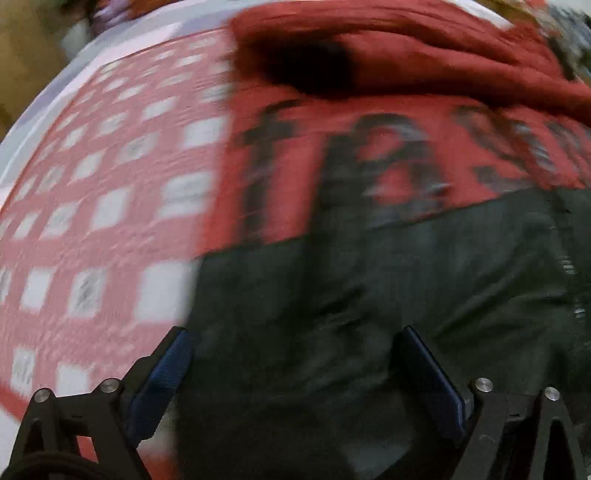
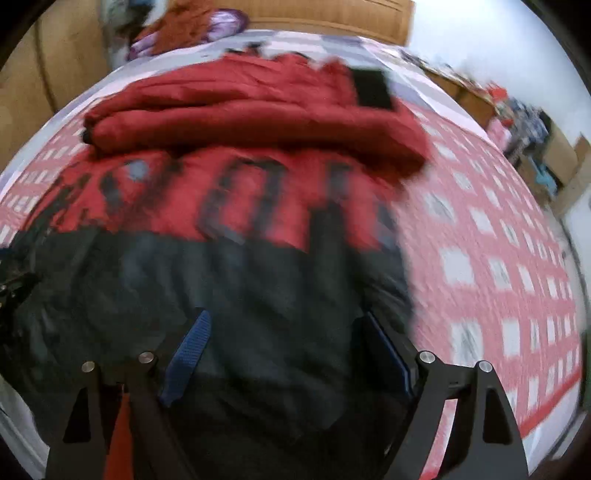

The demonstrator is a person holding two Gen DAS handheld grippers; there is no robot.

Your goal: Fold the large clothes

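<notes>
- Jacket point(image 1: 369, 229): red upper part with dark lettering, black lower part. It lies on the checked bedspread point(image 1: 92, 206), and both views are motion-blurred.
- Lettering on the red band is smeared; the characters cannot be read in either view.
- Red sleeves point(image 2: 258, 110) are folded across the top of the jacket, at the edge far from the grippers. A small dark rectangle near their right end in the right wrist view is too blurred to identify.
- Left gripper point(image 1: 299, 343): jaws spread wide, blue pads either side of the jacket's black hem region. Whether the tips touch the cloth cannot be told; nothing is pinched between them.
- Right gripper point(image 2: 288, 325): jaws likewise spread apart over the jacket's black part, with nothing clamped.
- The jacket's near hem is cut off by the lower frame edge and the gripper bodies in both views.
- At the left edge of the right wrist view, beside the jacket's black part, a dark mechanical shape is partly cut off.
- Beyond the jacket's far side: wooden furniture point(image 2: 332, 14) and a blurred heap of cloth point(image 2: 177, 26), details unclear.
</notes>
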